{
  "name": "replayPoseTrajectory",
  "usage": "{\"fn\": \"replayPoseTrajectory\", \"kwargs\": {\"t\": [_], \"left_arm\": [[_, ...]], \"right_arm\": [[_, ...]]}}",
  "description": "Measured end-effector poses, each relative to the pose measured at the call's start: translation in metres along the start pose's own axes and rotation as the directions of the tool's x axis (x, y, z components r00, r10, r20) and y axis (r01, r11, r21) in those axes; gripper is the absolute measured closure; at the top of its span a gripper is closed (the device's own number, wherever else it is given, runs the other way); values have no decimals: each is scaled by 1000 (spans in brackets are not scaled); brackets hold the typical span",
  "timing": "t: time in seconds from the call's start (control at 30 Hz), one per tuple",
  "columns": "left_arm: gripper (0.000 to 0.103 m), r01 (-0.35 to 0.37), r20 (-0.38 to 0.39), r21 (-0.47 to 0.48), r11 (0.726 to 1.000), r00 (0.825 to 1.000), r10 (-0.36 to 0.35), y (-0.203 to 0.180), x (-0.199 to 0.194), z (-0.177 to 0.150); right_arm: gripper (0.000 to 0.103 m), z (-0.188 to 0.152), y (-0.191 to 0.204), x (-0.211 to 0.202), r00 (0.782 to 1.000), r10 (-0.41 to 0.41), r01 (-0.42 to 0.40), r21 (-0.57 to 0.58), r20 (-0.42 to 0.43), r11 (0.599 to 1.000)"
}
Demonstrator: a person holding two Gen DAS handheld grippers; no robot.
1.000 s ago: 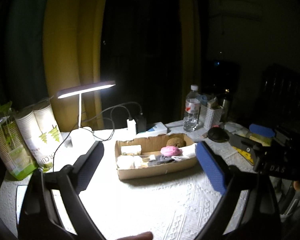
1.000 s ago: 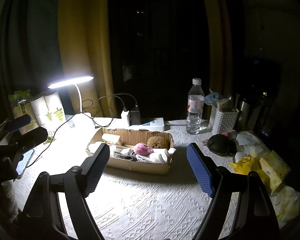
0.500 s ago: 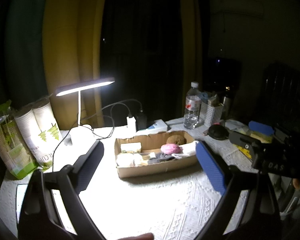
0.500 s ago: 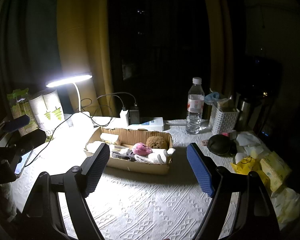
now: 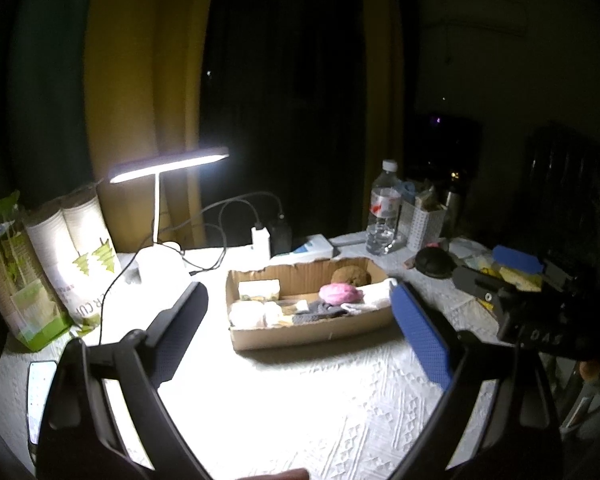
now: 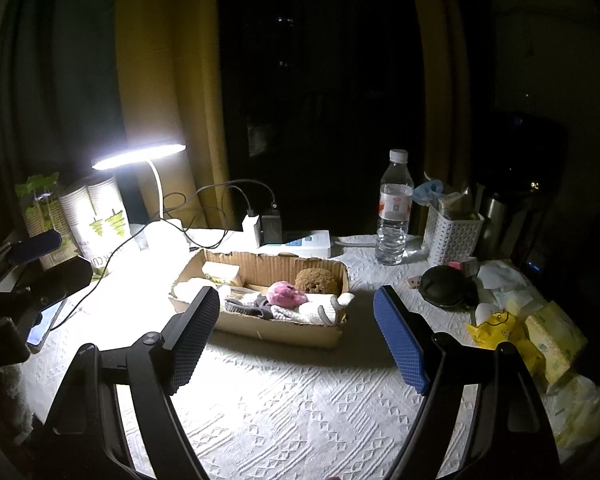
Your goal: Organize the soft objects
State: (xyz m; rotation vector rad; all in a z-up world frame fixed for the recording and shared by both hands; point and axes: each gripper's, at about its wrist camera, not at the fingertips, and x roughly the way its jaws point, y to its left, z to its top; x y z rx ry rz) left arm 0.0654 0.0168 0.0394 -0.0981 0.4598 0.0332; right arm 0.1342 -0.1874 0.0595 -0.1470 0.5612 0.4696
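A shallow cardboard box [image 5: 308,336] [image 6: 284,330] sits mid-table on a white cloth. It holds soft things: a pink plush [image 5: 337,293] [image 6: 284,293], a brown fuzzy ball [image 5: 350,276] [image 6: 316,280], a white sock [image 6: 328,307], grey cloth [image 5: 320,312], a pale sponge block [image 5: 259,289] and white pads [image 5: 248,314]. My left gripper [image 5: 296,328] is open and empty, held above the table in front of the box. My right gripper [image 6: 296,332] is open and empty, also short of the box. Each gripper shows at the edge of the other's view.
A lit desk lamp [image 5: 168,164] stands at the back left with cables and chargers [image 5: 260,240]. Paper cup sleeves [image 5: 80,248] stand at far left. A water bottle [image 6: 395,208], a white basket [image 6: 452,236], a black round object [image 6: 444,288] and yellow packets [image 6: 540,332] crowd the right.
Both grippers have risen and drawn back slightly, so the box sits a little lower and further off in both views. Both stay open and empty.
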Motion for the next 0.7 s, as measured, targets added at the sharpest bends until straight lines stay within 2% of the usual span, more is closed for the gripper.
{"fn": "replayPoseTrajectory", "kwargs": {"t": [0.7], "left_arm": [[9, 25, -9, -2, 1000, 1000, -25, -6, 15, 1]], "right_arm": [[21, 1, -1, 10, 1000, 15, -15, -5, -15, 1000]]}}
